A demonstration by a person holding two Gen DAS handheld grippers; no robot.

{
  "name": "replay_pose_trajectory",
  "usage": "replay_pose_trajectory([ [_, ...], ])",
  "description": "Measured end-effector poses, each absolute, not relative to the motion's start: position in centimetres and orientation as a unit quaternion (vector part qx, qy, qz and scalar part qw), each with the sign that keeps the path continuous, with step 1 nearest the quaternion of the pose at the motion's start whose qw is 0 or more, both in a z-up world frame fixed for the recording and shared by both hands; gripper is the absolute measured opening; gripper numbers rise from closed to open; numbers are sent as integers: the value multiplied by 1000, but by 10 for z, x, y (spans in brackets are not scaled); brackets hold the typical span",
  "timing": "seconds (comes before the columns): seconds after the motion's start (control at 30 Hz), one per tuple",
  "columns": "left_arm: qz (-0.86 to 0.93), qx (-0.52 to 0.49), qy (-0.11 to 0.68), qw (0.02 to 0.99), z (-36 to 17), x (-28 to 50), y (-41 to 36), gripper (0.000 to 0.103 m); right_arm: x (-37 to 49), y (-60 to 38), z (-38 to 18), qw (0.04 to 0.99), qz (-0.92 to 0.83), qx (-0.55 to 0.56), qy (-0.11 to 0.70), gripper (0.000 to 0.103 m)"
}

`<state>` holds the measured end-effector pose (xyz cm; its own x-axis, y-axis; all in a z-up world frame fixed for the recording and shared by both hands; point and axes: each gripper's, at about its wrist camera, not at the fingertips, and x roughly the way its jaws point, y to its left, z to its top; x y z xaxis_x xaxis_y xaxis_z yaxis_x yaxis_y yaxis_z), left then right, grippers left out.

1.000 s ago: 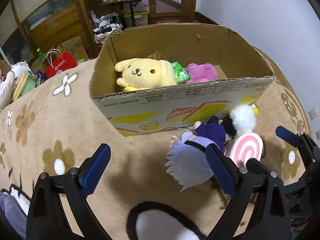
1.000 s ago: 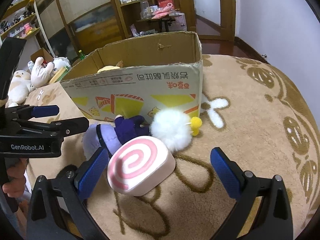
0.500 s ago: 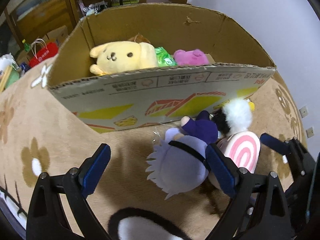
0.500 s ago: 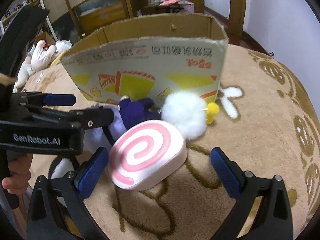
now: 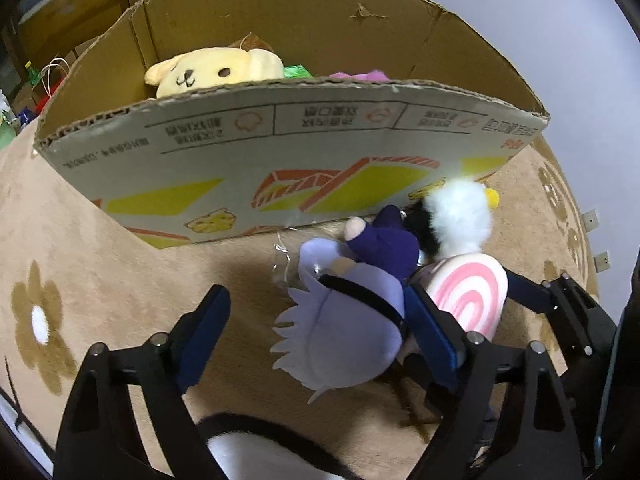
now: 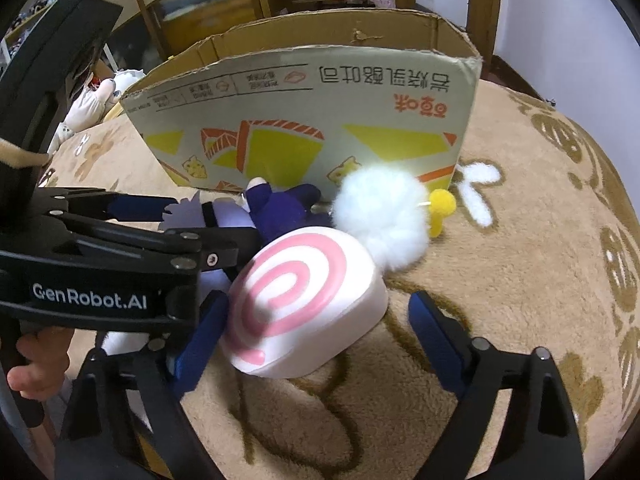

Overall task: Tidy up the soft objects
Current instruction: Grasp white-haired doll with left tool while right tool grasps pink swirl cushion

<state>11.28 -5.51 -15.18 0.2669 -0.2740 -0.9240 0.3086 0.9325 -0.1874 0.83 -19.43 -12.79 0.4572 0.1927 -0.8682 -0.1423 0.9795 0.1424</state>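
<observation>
Lavender-haired doll (image 5: 348,320) and pink-swirl cushion (image 6: 304,300) beside cardboard box (image 5: 280,152).

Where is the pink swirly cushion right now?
The pink swirl cushion lies on the tan rug in front of the cardboard box, low in the right wrist view between the open right gripper fingers, beside the purple doll.

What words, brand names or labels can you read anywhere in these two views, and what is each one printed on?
"GenRobot.AI": white lettering on the black body of the left claw, seen in the right wrist view.

Large red and black Chinese characters on the printed cardboard box: upside down, and I cannot read them with confidence.

Small black print in the ruled panels along the box's top edge: too small and blurred to read.

Nothing else carries legible text.
</observation>
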Motion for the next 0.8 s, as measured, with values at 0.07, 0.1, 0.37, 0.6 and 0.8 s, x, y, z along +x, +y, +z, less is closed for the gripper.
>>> replay_pose_trajectory([
  [0.07, -189, 6, 579, 793, -151, 114, -53, 79, 9, -196, -129, 853, 93, 25, 513, 93],
  [0.1, -193, 1, 581, 791, -153, 114, -51, 77, 9, -196, -130, 852, 96, 26, 514, 89],
  [0.37, -206, -42, 597, 774, -157, 118, -46, 63, 7, -192, -130, 847, 105, 26, 520, 76],
  [0.6, -198, -34, 599, 775, -156, 115, -50, 67, 7, -193, -130, 846, 106, 29, 521, 74],
  [0.8, -198, -55, 607, 767, -161, 119, -48, 69, 7, -194, -131, 847, 104, 30, 521, 73],
])
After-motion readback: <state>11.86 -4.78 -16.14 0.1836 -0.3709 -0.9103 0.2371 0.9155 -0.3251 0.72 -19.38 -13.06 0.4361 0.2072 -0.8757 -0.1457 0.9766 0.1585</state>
